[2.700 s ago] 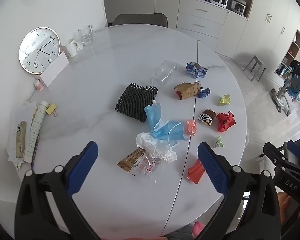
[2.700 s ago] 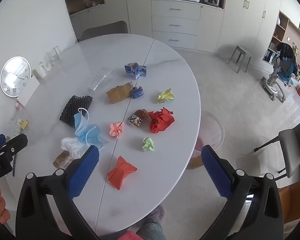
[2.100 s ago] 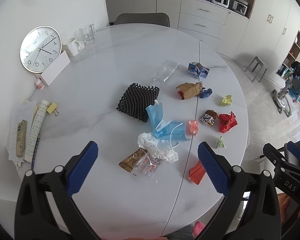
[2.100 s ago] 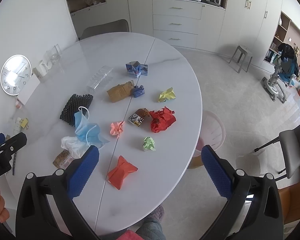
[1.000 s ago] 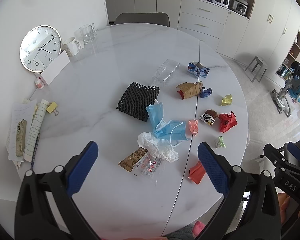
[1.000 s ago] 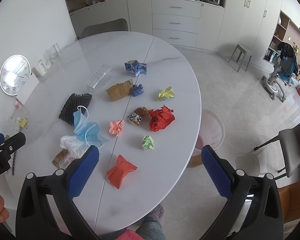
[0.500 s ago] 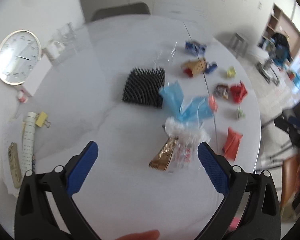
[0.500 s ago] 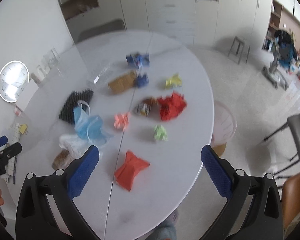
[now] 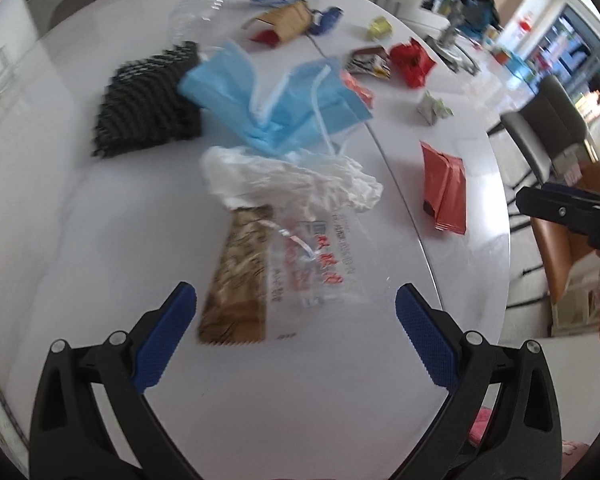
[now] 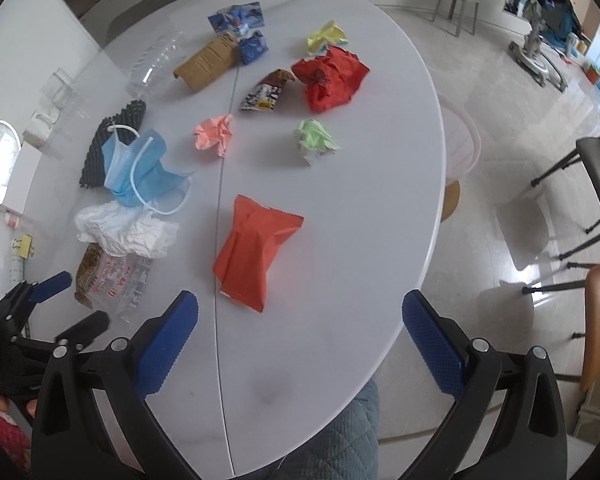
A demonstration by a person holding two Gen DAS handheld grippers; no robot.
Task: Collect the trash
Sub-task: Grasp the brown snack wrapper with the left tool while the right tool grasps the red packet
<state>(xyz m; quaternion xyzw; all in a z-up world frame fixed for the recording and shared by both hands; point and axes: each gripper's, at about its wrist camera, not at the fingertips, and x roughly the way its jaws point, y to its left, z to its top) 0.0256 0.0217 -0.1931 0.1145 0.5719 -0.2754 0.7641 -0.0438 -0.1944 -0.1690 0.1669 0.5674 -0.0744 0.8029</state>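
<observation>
The left gripper stood wide open and held nothing, its blue pads spread over the white table. Just ahead of the jaws, between them, lay a brown snack wrapper with a serrated near edge, overlapped on its right by a clear plastic bag printed in red characters. Touching the far ends of both was a crumpled white tissue. Beyond that lay a blue face mask, folded open with white ear loops trailing, its left edge over a black foam net. To the right of the jaws, further out, a flat red packet lay near the table's edge. This view was blurred.

The right gripper was also wide open and empty. Just ahead of its jaws, slightly left of centre, lay the red packet, creased and pinched at its middle. Left of the jaws sat the bag, the tissue and the mask, with the left gripper beside the bag. Further out were a crumpled pink paper, a green paper ball, a dark printed wrapper, a crumpled red paper, a yellow paper, a brown corrugated piece and a clear bottle.
</observation>
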